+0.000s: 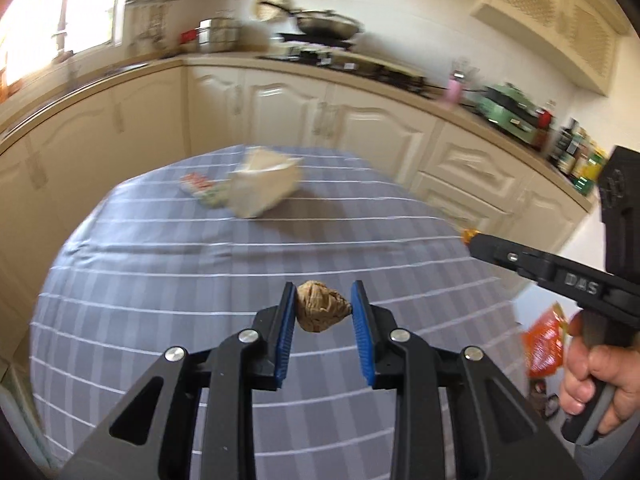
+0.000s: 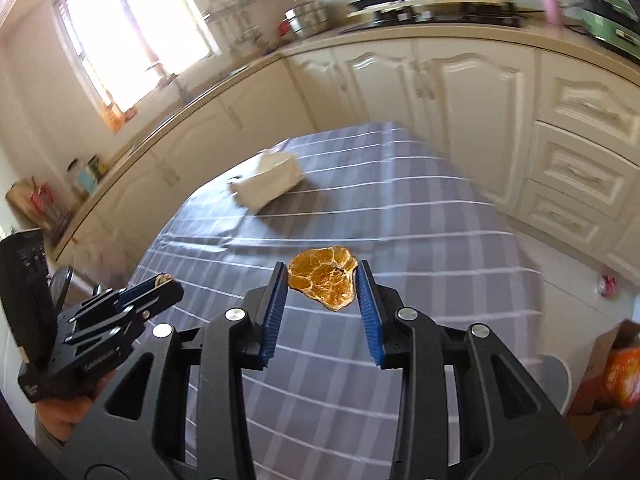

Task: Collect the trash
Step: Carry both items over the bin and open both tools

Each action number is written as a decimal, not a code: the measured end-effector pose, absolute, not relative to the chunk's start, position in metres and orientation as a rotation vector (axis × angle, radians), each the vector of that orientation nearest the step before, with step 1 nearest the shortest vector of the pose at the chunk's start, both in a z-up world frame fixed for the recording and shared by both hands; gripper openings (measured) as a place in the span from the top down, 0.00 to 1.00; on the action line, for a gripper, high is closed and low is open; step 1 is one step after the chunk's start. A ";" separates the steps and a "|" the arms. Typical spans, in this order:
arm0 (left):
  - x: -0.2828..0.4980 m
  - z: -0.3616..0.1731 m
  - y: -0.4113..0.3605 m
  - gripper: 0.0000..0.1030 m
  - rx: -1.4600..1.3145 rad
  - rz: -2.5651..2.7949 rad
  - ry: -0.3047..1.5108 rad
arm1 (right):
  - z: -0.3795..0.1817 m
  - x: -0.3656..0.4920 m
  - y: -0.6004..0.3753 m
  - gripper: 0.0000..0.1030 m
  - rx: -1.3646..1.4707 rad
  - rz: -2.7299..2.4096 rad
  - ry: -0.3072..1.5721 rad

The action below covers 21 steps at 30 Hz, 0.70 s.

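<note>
My left gripper (image 1: 323,307) is shut on a crumpled brown paper ball (image 1: 322,307) and holds it above the grey striped tablecloth (image 1: 168,264). My right gripper (image 2: 322,283) is shut on a flat orange peel piece (image 2: 325,278), also above the table. In the left wrist view the right gripper (image 1: 470,240) shows at the right edge with a bit of orange at its tip. In the right wrist view the left gripper (image 2: 168,282) shows at the left with the brown ball at its tip.
A white tissue box (image 1: 264,188) and a small colourful packet (image 1: 200,188) lie at the table's far end. Cream kitchen cabinets (image 1: 360,120) surround the table. An orange bag (image 1: 546,344) sits on the floor to the right, beside a cardboard box (image 2: 608,364).
</note>
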<state>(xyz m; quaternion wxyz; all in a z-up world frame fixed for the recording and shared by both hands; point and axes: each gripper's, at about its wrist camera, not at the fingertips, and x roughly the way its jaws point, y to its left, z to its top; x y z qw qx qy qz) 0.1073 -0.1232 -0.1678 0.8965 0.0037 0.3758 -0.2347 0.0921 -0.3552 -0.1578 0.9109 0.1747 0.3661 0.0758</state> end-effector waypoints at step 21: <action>0.025 -0.249 -0.477 0.74 0.327 -1.013 1.061 | -0.321 -0.083 -0.649 0.66 0.917 -0.421 0.877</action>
